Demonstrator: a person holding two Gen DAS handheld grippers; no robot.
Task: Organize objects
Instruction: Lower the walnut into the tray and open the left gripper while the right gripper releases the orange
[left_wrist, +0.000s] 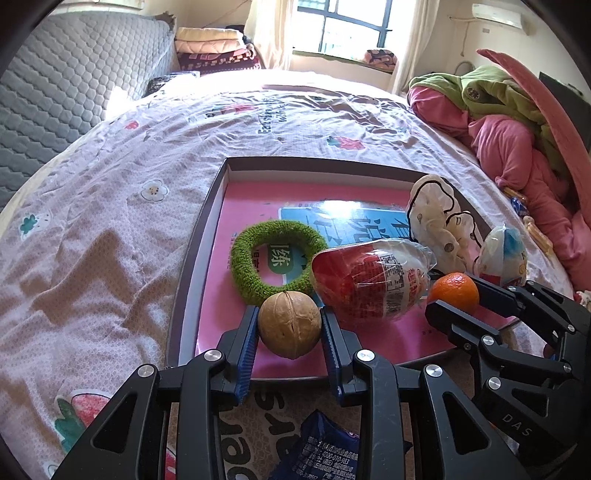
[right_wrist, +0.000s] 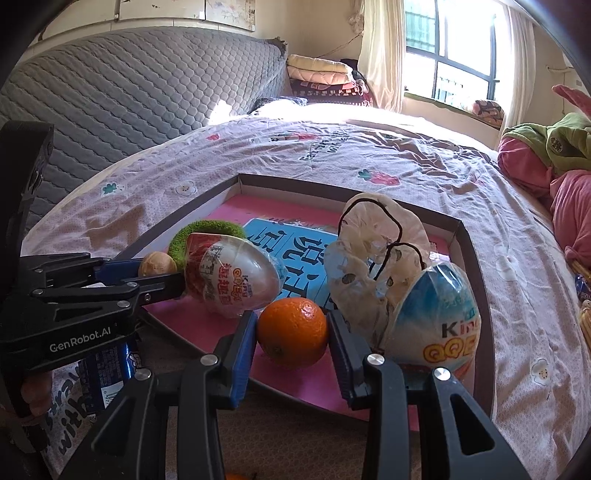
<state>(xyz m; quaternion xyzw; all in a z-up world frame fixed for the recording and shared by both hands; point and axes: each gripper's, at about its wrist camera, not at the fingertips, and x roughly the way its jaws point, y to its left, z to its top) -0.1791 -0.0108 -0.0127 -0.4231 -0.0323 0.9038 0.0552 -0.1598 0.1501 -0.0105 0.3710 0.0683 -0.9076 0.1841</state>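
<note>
Floral bedsheet (left_wrist: 110, 229) under cardboard tray (left_wrist: 207, 229)

Daylight is let in through the window (left_wrist: 347, 26), and the far bed (left_wrist: 229, 81) is blown out. Glare is seen on the tray (left_wrist: 347, 206). Edges are bent and vignetted.

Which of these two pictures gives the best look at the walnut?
The left wrist view: the walnut sits large and whole between the left gripper's fingers. In the right wrist view the walnut is small, far off, partly hidden behind those fingers.
</note>
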